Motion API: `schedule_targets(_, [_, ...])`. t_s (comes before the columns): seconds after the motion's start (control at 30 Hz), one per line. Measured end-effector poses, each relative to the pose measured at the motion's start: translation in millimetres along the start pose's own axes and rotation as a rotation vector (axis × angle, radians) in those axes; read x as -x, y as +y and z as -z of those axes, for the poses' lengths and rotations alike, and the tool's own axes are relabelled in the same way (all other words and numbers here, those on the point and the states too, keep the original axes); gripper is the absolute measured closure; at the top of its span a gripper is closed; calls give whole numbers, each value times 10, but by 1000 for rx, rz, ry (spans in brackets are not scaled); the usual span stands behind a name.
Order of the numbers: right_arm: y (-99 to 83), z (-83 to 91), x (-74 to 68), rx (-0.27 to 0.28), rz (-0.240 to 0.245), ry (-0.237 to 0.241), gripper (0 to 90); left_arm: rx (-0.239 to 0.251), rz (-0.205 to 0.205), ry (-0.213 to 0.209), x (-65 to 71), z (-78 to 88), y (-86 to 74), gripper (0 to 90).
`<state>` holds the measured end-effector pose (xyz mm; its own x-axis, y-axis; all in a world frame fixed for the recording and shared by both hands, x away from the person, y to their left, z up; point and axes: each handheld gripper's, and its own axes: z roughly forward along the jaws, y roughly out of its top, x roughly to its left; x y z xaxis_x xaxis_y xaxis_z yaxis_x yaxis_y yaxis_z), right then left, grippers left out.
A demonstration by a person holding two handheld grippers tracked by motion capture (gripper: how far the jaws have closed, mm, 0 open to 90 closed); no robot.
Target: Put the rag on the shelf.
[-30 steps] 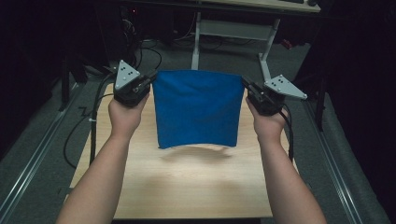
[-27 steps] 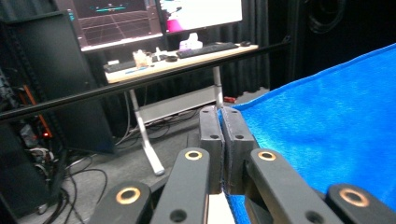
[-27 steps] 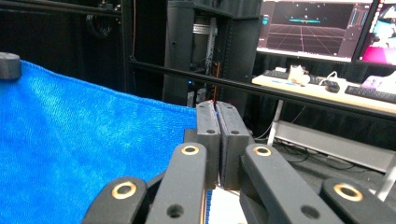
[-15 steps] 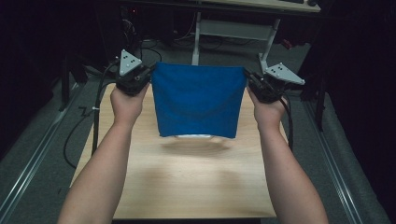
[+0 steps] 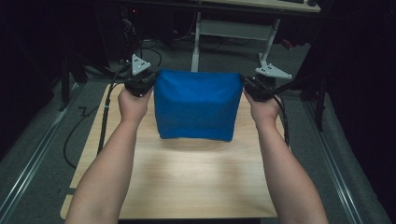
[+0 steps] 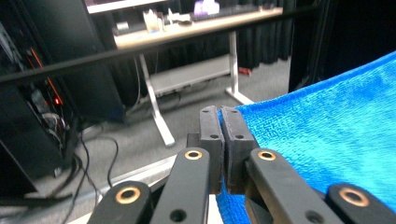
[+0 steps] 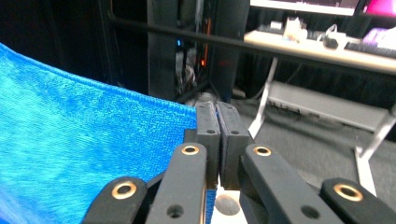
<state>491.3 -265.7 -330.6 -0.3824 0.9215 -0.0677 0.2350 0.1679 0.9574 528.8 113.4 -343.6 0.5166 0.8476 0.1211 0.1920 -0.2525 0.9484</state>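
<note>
- Pinching the top corners of the blue cloth [image 5: 196, 105], left gripper [image 5: 140, 86] and right gripper [image 5: 254, 88] both clenched on it.
- Hanging between the grippers, spread taut, lower edge nearing the desk [image 5: 187, 177], likely for laying flat.

No text, label or number can be read anywhere.

The left gripper [image 6: 219, 140] has its jaws closed on the blue cloth's [image 6: 322, 140] corner.
</note>
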Motion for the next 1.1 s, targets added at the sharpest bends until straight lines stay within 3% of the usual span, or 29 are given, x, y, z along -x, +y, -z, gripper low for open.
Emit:
schedule_targets(0.27, [-236, -176, 1, -77, 6, 3, 895, -94, 30, -25, 19, -157, -311, 886])
schedule_targets(0.37, [-389, -250, -12, -121, 7, 3, 895, -159, 35, -50, 40, -228, -517, 887])
schedule_targets(0.47, [-473, -286, -17, -143, 0, 10, 895, -173, 30, -53, 67, -245, -619, 886])
schedule_targets(0.5, [-556, -315, -21, -162, 0, 12, 895, -187, 40, -65, 73, -254, -709, 887])
schedule_targets(0.83, [-885, -375, -75, -215, -21, 48, 894, -224, 89, -112, 120, -258, -1042, 886])
schedule_targets(1.1, [-1075, -399, -122, -242, -34, 67, 894, -252, 109, -130, 165, -278, -1246, 886])
